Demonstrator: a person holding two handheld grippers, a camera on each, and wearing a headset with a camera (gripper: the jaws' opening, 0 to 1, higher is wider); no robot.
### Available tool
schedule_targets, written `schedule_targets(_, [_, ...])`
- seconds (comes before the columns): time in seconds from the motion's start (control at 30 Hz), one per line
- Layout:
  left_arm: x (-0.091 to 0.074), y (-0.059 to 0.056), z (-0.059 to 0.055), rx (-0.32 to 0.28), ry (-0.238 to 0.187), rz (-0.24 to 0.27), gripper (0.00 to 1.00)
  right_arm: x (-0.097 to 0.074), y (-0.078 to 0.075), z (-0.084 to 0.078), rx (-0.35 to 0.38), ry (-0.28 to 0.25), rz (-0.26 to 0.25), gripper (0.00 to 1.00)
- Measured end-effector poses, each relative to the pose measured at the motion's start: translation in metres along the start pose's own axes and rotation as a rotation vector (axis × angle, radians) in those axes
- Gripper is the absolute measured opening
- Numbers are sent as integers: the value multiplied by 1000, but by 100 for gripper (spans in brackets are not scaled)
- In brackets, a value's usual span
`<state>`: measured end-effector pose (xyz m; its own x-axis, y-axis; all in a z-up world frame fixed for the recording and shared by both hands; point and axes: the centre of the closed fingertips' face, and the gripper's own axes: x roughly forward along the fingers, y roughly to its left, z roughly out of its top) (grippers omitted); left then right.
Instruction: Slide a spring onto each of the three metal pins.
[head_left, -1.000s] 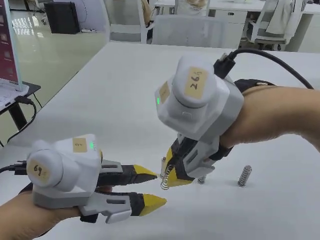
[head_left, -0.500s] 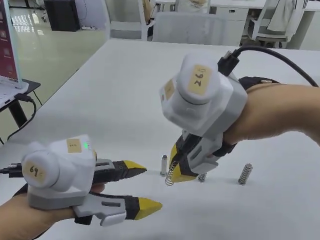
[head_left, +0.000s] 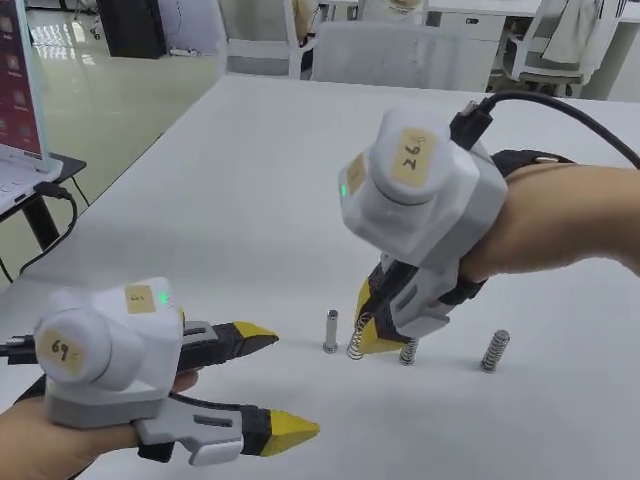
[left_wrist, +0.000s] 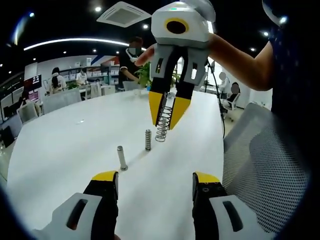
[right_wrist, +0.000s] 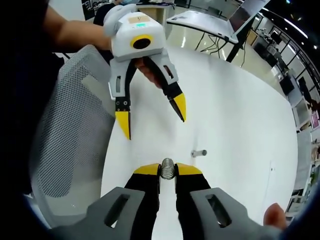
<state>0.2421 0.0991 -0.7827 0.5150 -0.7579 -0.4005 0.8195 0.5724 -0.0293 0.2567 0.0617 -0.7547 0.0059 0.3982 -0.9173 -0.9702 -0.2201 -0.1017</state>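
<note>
Your right gripper (head_left: 372, 338), jaws clamped on a spring (head_left: 357, 337) over the white surface (head_left: 250, 180), bare pin (head_left: 331, 331) just beside it at nine o'clock, two sprung pins (head_left: 408, 351) at three o'clock, your left gripper (head_left: 290, 383) at seven o'clock, jaws wide apart, holding nothing.

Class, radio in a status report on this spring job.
Right gripper shut on spring, beside bare pin. Left gripper open, empty. Nothing blocking pin.
</note>
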Motion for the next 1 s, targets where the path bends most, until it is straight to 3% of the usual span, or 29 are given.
schedule_targets(0.33, [-1,-1,-3,-19,1,5,61,-2,-12,-5,12,11,-12,8])
schedule_targets(0.7, [-1,-2,-4,-21,-3,13,63,-8,-31,4,14,-1,-35,8])
schedule_targets(1.0, [-2,-2,-3,-22,-12,17,64,1,-47,8,5,20,-44,8])
